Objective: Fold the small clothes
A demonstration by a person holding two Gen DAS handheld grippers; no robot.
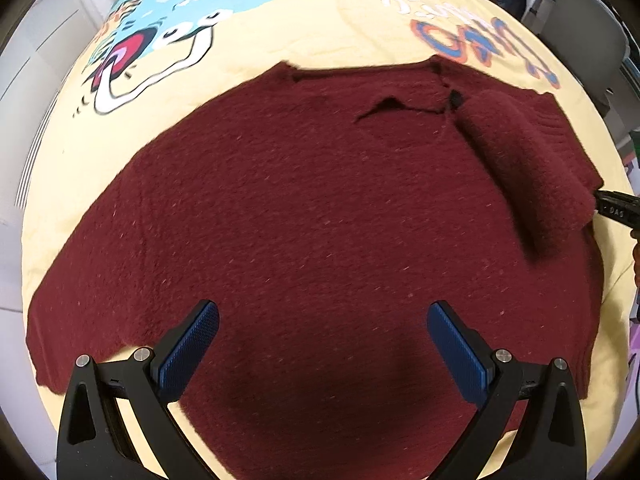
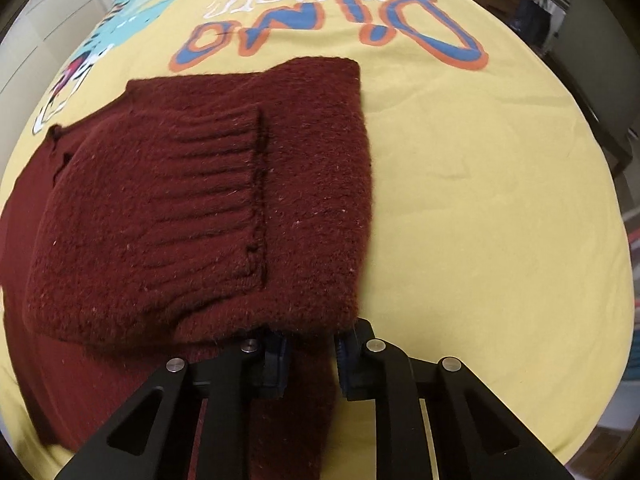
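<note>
A dark red knitted sweater lies flat on a yellow printed cloth. My left gripper is open and empty, hovering over the sweater's near part. My right gripper is shut on the sweater's sleeve and holds it folded over the body; its fingertips are hidden under the knit. The ribbed cuff lies on top of the fold. In the left wrist view the folded sleeve shows at the right, with the right gripper at its end.
The yellow cloth carries a blue dinosaur print at the far left and blue-orange lettering beyond the sweater. White cabinets stand at the left. A dark chair stands at the far right.
</note>
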